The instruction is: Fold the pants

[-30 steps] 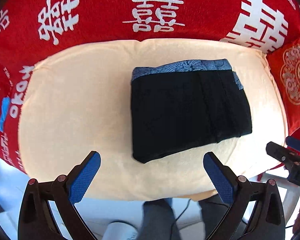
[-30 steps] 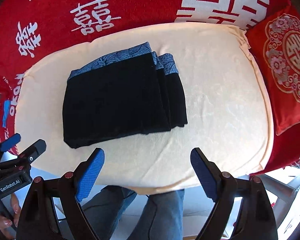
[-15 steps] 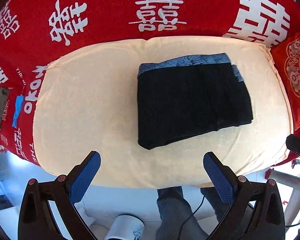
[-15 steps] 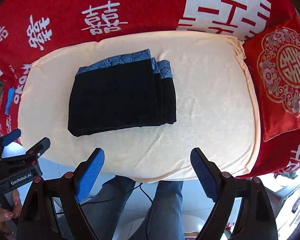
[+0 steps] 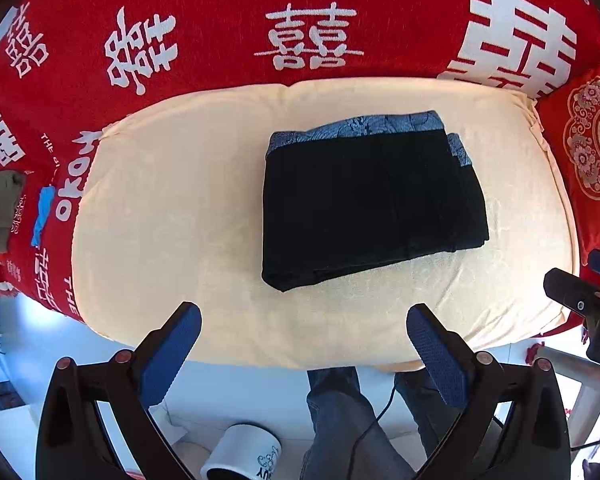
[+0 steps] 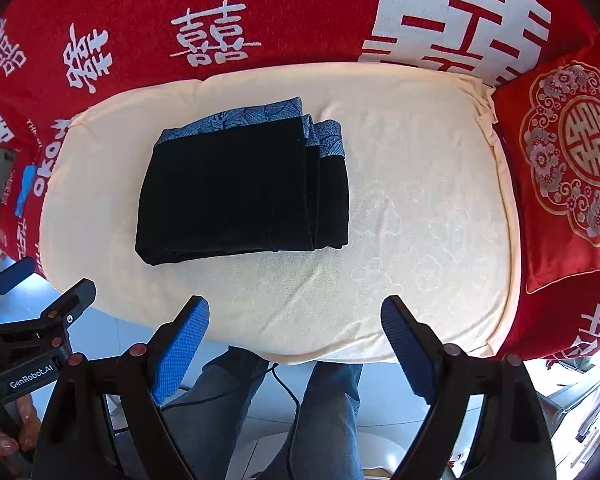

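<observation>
The black pants [image 5: 368, 200] with a blue patterned waistband lie folded into a compact rectangle on a cream cushion [image 5: 172, 208]. They also show in the right wrist view [image 6: 240, 188], left of the cushion's middle [image 6: 420, 220]. My left gripper [image 5: 302, 316] is open and empty, held back over the cushion's near edge, apart from the pants. My right gripper [image 6: 296, 308] is open and empty, also over the near edge. Each gripper shows at the edge of the other's view, the right one [image 5: 580, 296] and the left one [image 6: 40, 312].
A red cover with white characters [image 5: 308, 40] surrounds the cushion. A red embroidered pillow [image 6: 572, 176] lies at the right. The person's legs in jeans [image 6: 324, 412] and a white cup [image 5: 244, 452] on the floor are below the near edge.
Both grippers have drawn back and up from the cushion, so the folded pants look smaller and farther. The pants have not moved.
</observation>
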Available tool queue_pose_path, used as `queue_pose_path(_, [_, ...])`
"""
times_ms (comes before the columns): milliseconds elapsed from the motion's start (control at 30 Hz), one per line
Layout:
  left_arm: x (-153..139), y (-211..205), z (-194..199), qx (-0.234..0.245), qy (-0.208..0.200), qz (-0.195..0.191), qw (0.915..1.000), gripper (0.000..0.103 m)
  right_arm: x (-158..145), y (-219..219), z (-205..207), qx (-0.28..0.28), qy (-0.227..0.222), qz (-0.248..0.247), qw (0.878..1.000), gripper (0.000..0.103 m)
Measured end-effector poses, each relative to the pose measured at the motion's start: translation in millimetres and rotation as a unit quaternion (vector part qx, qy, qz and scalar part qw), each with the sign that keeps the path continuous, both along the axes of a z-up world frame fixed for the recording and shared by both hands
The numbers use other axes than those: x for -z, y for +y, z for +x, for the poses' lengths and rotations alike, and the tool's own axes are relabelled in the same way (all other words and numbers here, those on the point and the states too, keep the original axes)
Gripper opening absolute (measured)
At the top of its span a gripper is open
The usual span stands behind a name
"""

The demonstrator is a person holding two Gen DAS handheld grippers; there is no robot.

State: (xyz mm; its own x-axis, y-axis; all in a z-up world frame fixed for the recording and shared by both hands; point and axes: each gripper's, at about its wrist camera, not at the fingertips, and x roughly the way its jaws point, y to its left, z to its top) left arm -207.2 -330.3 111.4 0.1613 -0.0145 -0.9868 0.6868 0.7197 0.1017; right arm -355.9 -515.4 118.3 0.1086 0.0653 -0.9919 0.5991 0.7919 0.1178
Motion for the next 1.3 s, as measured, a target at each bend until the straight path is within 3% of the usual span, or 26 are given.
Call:
queue_pose_path(567, [17.5, -0.7, 1.8, -0.003, 0.013, 0.044, 0.999, 0.103, 17.1, 8.2, 6.6, -0.025, 0.02, -0.011, 0.999, 0.09])
queue_pose_path(1300, [16.6, -1.0, 3.9, -0.005, 0.01, 0.046, 0.9989, 0.103, 19.6, 5.1, 12.7, -0.026, 0.022, -0.012, 0.999, 0.09])
